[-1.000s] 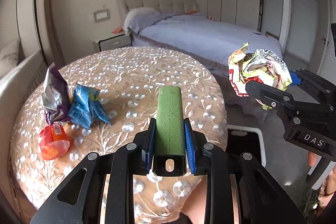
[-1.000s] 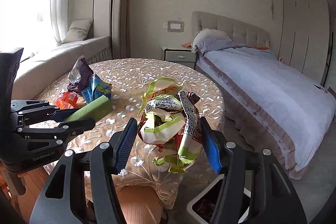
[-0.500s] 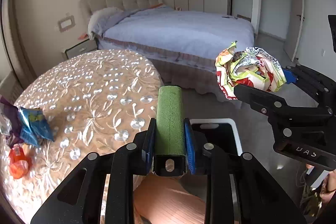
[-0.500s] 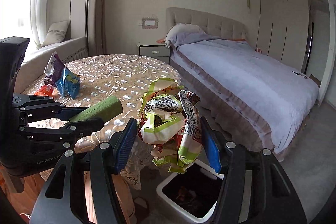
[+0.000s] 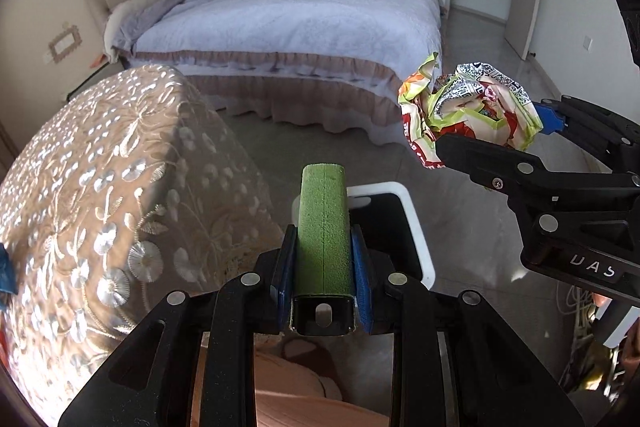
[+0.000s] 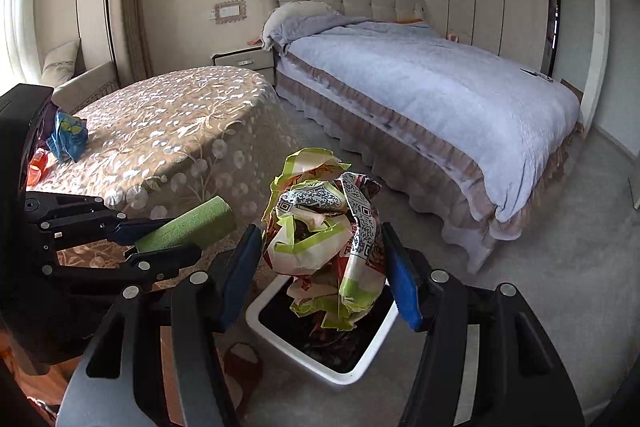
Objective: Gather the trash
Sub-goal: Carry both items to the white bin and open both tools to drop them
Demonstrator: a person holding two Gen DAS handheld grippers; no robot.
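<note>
My left gripper (image 5: 322, 251) is shut on a long green box (image 5: 323, 227), which points out over a white-rimmed trash bin (image 5: 416, 223) on the floor. The same green box (image 6: 188, 227) shows at the left of the right wrist view. My right gripper (image 6: 324, 247) is shut on a crumpled wrapper (image 6: 324, 227) printed in yellow-green, red and black-and-white, held above the bin (image 6: 280, 347). That wrapper (image 5: 468, 111) hangs at the right of the left wrist view. A blue wrapper (image 6: 66, 135) and an orange one (image 6: 36, 167) lie on the round table (image 6: 180, 115).
The table's embroidered cloth (image 5: 100, 187) hangs down just left of the bin. A bed (image 6: 420, 83) with a pale blue cover fills the right side, with grey floor between it and the bin. A nightstand (image 6: 244, 61) stands by the headboard.
Both grippers have swung right and down, off the table top to above the bin, each keeping its hold. The bin has come into full view below them.
</note>
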